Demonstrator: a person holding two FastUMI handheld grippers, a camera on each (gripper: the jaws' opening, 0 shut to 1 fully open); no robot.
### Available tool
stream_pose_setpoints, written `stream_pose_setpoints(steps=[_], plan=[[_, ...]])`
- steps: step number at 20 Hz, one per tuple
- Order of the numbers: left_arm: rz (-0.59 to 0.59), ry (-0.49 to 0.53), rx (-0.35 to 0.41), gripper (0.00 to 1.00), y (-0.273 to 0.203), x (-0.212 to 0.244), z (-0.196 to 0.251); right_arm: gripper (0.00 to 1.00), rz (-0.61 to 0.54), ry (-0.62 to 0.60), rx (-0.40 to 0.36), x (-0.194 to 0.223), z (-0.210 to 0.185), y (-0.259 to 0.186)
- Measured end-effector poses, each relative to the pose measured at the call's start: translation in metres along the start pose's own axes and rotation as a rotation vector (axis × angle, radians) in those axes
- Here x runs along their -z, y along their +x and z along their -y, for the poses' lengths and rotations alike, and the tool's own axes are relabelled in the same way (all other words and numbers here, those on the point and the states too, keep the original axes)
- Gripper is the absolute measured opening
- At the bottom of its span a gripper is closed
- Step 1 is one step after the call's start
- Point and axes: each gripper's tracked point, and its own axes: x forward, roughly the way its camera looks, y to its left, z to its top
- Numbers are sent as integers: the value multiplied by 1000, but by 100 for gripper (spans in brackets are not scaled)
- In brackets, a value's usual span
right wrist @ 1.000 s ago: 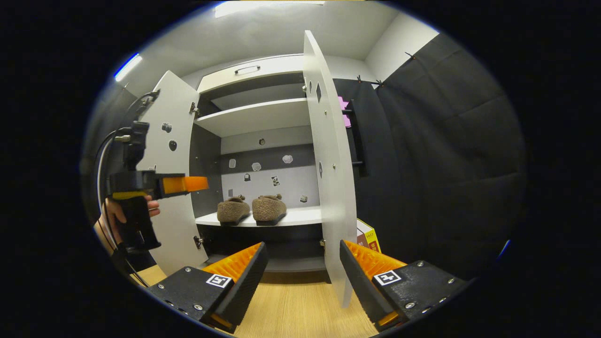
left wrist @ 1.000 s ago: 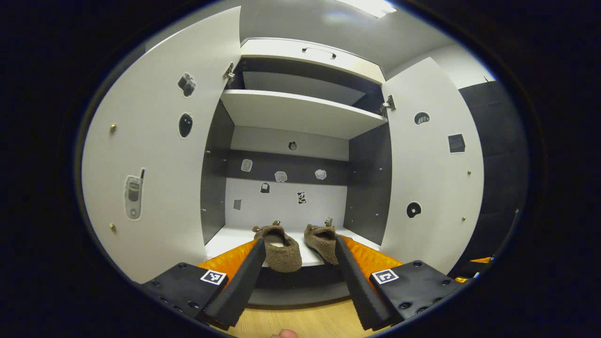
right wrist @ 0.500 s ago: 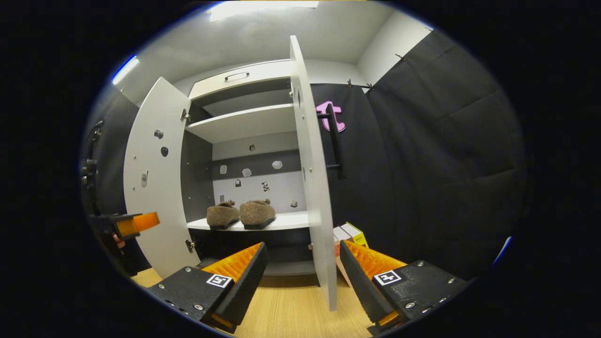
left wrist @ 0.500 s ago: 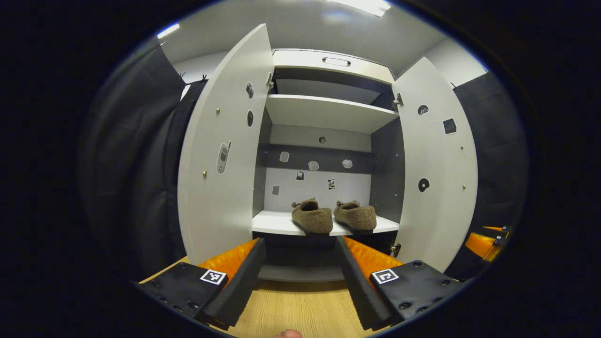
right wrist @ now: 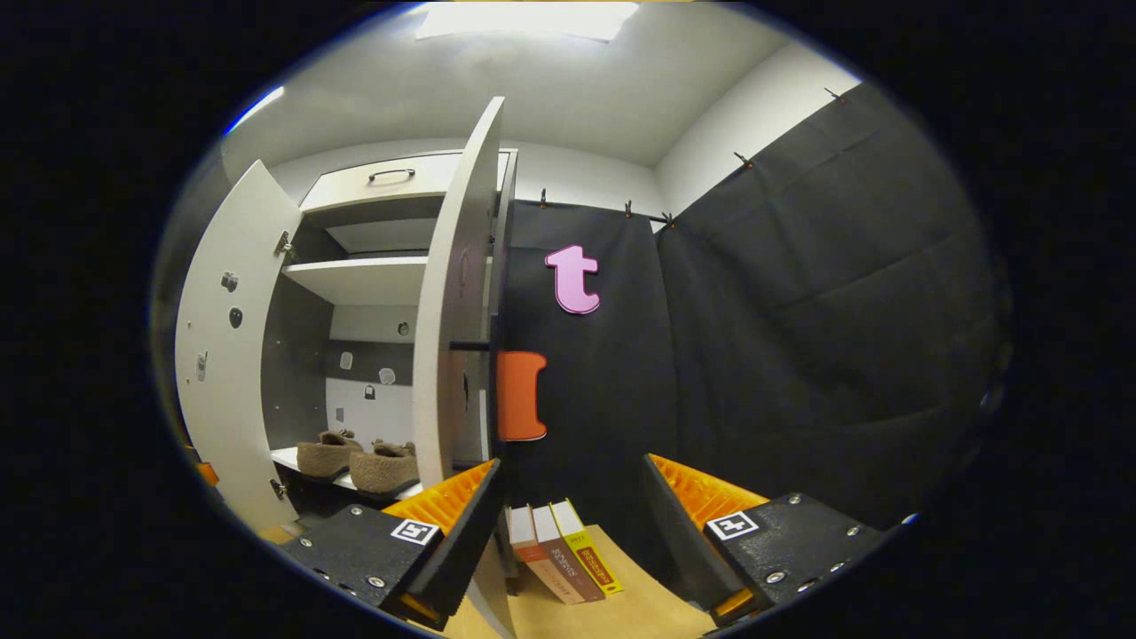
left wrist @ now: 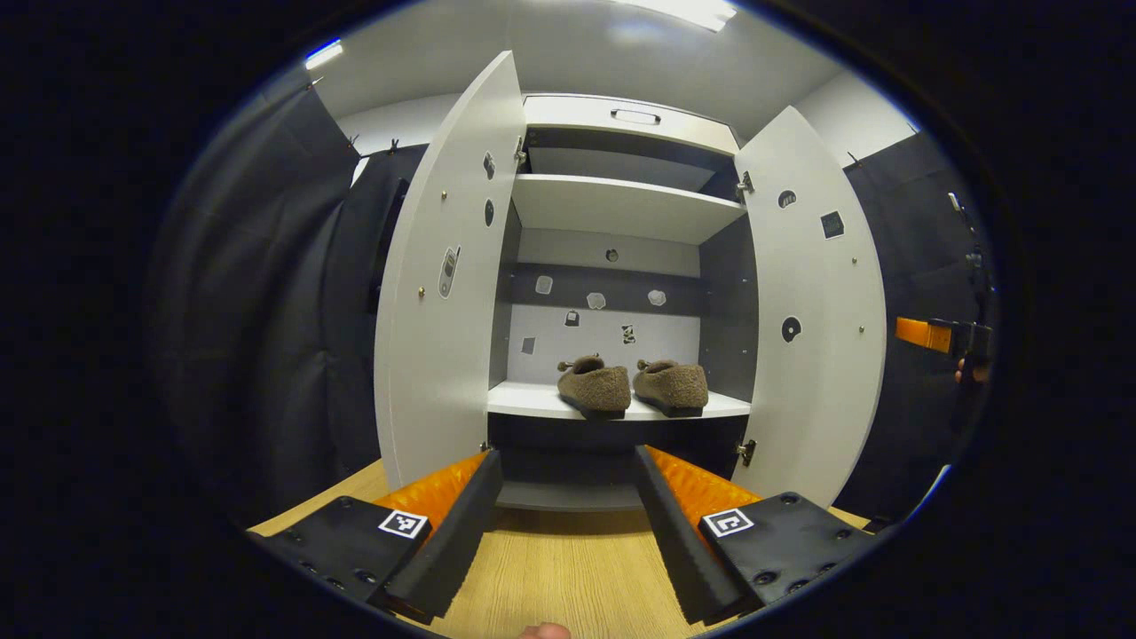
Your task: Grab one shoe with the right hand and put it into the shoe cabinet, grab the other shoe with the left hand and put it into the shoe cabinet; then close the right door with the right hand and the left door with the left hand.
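While both white doors of the tall white shoe cabinet (left wrist: 621, 133) stand swung outward, the two brown fuzzy slippers are seen side by side on the white lower shelf (left wrist: 532, 401) inside it, the left brown fuzzy slipper (left wrist: 593, 387) just beside the right brown fuzzy slipper (left wrist: 672, 385), both with toes toward the front edge. In the left gripper view, the left gripper (left wrist: 568, 524) is held over the light wooden floor (left wrist: 559, 577) in front of the cabinet, with its jaws spread wide apart and nothing between them. The white left door (left wrist: 448, 266) and the white right door (left wrist: 812, 311) are both marked with small dark stickers on their inner faces. Far to the right in that view, part of the right gripper (left wrist: 941, 335) is visible beyond the right door, with a bit of a hand behind it. In the right gripper view, the right gripper (right wrist: 572, 532) is likewise seen parted and empty, positioned beside the outer face of the right door (right wrist: 453, 302), whose edge is seen nearly end-on. The slippers (right wrist: 355, 461) are visible through the opening to the left of that door. Three upright books with red, brown and yellow spines (right wrist: 559, 550) are seen on the floor between the spread fingers, farther off, against the black cloth wall (right wrist: 799, 311).
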Motion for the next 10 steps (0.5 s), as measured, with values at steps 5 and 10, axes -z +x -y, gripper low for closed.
stream_pose_setpoints(steps=[5,10], plan=[[-23,-4,-14,94,-5,10,-6,94,2,-18,6,-10,9,37],[-53,-16,-29,96,-3,21,-11,92,30,-67,3,-17,8,53]])
